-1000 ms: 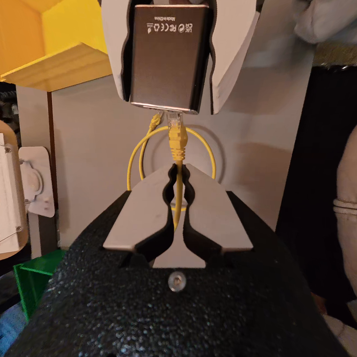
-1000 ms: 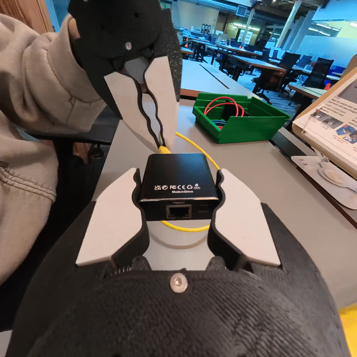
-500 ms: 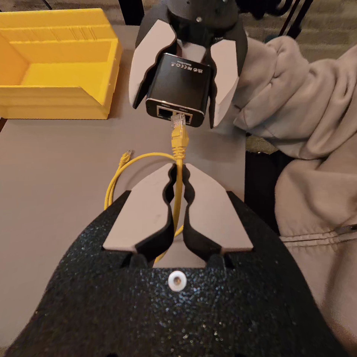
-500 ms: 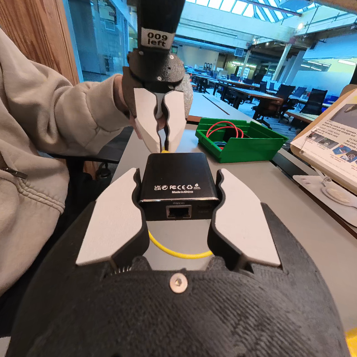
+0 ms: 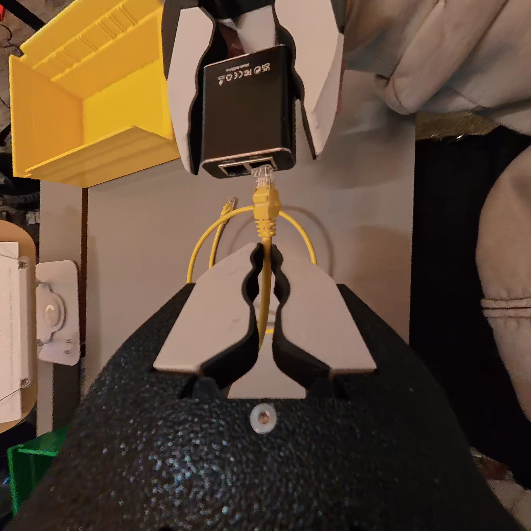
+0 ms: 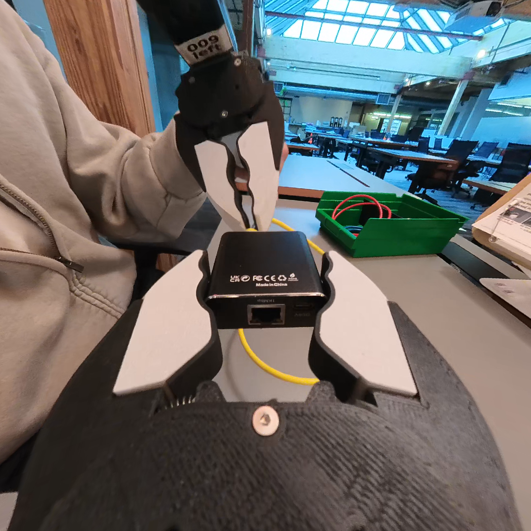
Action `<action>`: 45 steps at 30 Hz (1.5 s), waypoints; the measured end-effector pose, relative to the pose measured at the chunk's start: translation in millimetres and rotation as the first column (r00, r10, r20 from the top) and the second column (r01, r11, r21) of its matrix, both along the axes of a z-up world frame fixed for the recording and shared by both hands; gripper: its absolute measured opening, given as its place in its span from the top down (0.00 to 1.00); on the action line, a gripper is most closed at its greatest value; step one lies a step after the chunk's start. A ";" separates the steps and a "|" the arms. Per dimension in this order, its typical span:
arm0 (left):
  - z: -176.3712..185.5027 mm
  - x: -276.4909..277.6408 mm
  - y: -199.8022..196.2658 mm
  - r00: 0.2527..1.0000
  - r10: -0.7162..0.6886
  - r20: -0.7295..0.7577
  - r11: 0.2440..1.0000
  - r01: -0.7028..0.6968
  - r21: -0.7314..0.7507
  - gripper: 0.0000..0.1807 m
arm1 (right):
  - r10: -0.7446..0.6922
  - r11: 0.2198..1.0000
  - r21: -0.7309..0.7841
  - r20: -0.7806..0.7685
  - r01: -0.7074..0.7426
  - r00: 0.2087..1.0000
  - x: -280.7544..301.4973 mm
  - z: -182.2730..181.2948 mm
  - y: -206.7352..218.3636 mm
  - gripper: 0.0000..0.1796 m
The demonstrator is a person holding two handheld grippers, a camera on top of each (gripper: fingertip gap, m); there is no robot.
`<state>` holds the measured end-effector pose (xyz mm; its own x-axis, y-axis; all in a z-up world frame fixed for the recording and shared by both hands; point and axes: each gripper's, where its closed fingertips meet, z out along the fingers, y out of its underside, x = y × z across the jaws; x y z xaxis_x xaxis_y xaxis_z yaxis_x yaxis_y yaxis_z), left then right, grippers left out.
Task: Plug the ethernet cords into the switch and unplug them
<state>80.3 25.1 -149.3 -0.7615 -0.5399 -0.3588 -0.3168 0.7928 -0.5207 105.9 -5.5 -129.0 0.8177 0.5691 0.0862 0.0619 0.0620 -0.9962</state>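
Note:
My right gripper (image 6: 264, 254) is shut on the black switch (image 6: 265, 258) and holds it above the grey table. My left gripper (image 5: 265, 247) is shut on the yellow ethernet cord (image 5: 264, 290) just behind its plug (image 5: 265, 202). The plug's clear tip sits at the mouth of the right-hand port of the switch (image 5: 247, 115); I cannot tell how far in it is. The left-hand port beside it is empty. The cord's other plug (image 5: 228, 204) lies loose on the table. In the right wrist view the left gripper (image 6: 253, 224) meets the switch's far side, and the cord (image 6: 275, 372) loops beneath.
A yellow bin (image 5: 86, 100) stands on the table (image 5: 138, 230) beyond the switch. A green bin (image 6: 402, 232) holds a red cable (image 6: 362, 204). A board with papers (image 6: 508, 221) and a white pad (image 5: 57, 313) lie at the table's side. A person's sleeve (image 6: 71, 201) is close by.
Both grippers have tilted and shifted together, keeping their holds. The plug's tip has moved from between the two ports to the mouth of the right-hand port.

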 end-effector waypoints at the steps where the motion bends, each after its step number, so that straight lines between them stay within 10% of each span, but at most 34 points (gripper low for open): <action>1: 0.8 0.3 1.2 1.000 0.005 0.005 1.000 -0.005 0.021 0.97 | 0.004 1.000 0.004 -0.004 -0.004 1.000 -0.8 0.2 0.3 0.58; 26: 22.3 -8.0 3.9 0.999 0.036 -0.019 0.997 -0.035 0.075 0.97 | 0.163 0.974 0.192 -0.209 -0.123 0.964 -0.9 30.7 -18.7 0.58; 45: -0.9 -3.6 8.7 0.996 0.054 -0.068 0.973 -0.037 0.229 0.97 | -0.025 0.997 -0.073 0.087 0.032 0.996 -5.4 -5.3 3.6 0.58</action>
<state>76.6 33.8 -150.2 -0.7669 -0.4851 -0.4201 -0.3856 0.8717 -0.3025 100.5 -1.8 -134.3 0.8251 0.5532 0.1151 0.1478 -0.0147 -0.9889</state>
